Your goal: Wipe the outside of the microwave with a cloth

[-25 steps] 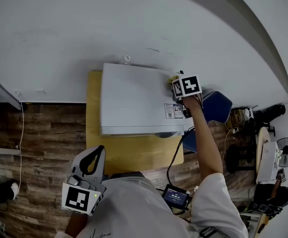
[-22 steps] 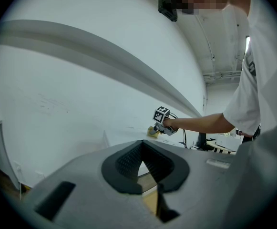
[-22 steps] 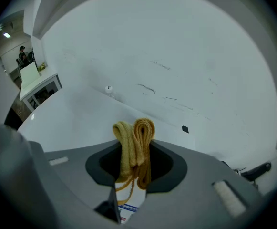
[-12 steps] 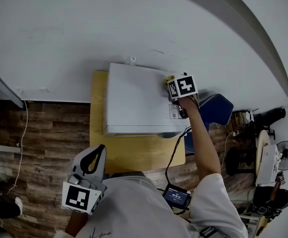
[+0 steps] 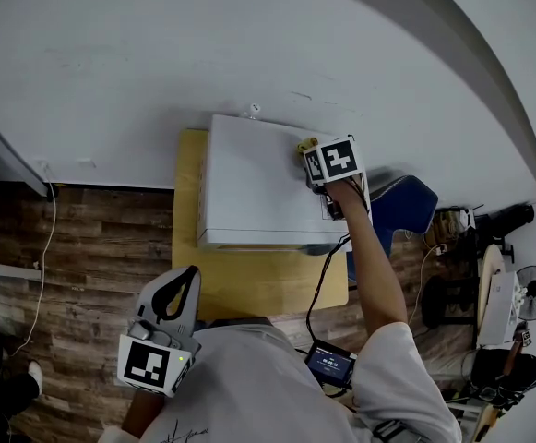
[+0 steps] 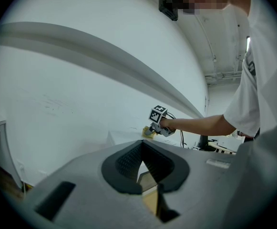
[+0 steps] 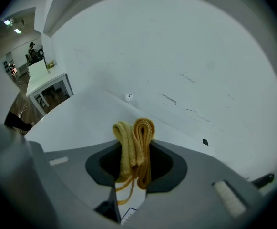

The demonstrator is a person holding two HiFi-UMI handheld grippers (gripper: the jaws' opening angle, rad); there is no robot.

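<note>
Two hand-held grippers show. At near left, the left hand-held gripper [image 6: 142,144] hangs off the wooden bench [image 5: 249,289], its jaws closed on nothing. The white microwave [image 5: 254,187] sits on the bench. At its top's far right corner, the right hand-held gripper [image 7: 136,144] clamps a folded yellow cloth [image 7: 137,132].

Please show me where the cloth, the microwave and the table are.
cloth [image 7: 139,142], right gripper view, its folded middle.
microwave [image 5: 254,178], head view, its white top.
table [image 5: 258,280], head view, bare front part.
</note>
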